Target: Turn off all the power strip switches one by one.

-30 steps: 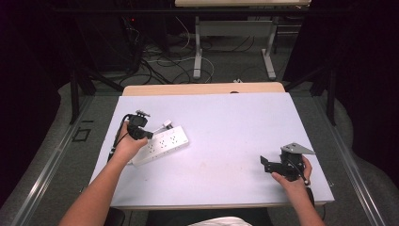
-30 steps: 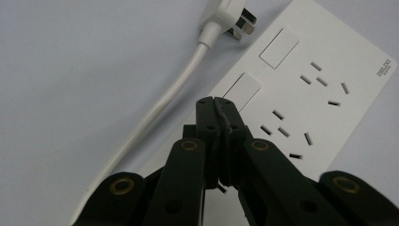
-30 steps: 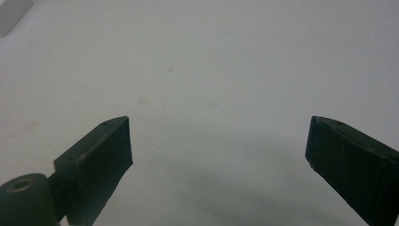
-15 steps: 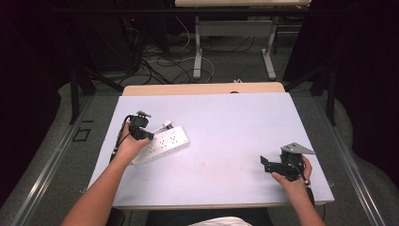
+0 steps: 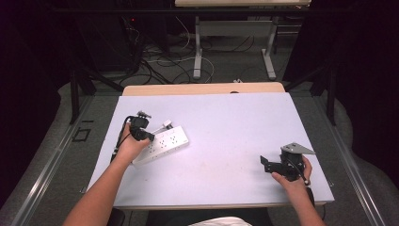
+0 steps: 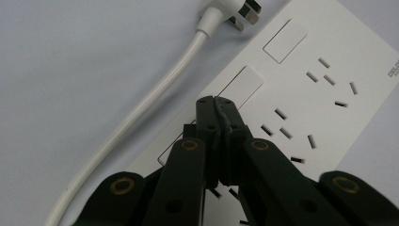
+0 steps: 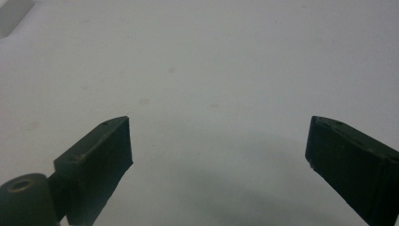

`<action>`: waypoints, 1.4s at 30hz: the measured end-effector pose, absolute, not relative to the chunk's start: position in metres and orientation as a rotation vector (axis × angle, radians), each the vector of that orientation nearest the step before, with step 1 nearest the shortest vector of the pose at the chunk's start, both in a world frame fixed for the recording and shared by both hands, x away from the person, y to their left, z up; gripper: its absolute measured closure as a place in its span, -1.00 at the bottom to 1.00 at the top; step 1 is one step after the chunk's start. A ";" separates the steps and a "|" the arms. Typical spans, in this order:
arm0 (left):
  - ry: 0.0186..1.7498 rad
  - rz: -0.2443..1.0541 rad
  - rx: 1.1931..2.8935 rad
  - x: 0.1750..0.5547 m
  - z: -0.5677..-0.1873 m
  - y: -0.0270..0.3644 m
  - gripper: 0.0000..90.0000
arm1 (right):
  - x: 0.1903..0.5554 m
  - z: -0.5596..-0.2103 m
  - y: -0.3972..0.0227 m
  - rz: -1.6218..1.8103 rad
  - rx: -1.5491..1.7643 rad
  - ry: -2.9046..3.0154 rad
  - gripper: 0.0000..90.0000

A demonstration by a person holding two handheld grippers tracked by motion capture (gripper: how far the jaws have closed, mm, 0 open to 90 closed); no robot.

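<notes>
Pressing left hand-held gripper (image 6: 217, 101), jaws together, tip down on power strip (image 5: 162, 143) switch near tabletop (image 5: 226, 122) left edge; right hand-held gripper (image 7: 219, 150) apart, idle at front right corner.

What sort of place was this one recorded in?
Probably a lab or workshop recording bay: a bare white table holding one power strip, loose cables on the floor, and dark curtains around.

A table (image 5: 226, 117) with a pale lavender-white top carries a white power strip (image 5: 162, 143) near its left edge. The strip's white cord (image 6: 141, 108) and plug (image 6: 230, 14) lie flat on the tabletop just beside it.
</notes>
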State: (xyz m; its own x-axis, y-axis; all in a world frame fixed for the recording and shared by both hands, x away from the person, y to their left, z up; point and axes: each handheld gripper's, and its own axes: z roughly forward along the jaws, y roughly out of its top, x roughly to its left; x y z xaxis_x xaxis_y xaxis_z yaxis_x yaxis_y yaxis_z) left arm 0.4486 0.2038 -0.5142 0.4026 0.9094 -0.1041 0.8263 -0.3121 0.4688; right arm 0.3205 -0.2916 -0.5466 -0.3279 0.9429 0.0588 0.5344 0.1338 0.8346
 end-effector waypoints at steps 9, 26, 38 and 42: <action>1.497 0.250 2.201 0.448 -0.515 0.201 1.00 | 0.321 -0.547 -0.292 1.091 1.417 1.926 -0.84; 1.500 0.265 2.157 0.452 -0.510 0.198 0.95 | 0.321 -0.547 -0.291 1.087 1.409 1.929 -0.84; 1.478 0.260 2.137 0.454 -0.505 0.186 0.94 | 0.321 -0.547 -0.291 1.088 1.409 1.931 -0.84; 1.458 0.256 2.160 0.456 -0.506 0.181 0.93 | 0.321 -0.547 -0.292 1.085 1.407 1.933 -0.84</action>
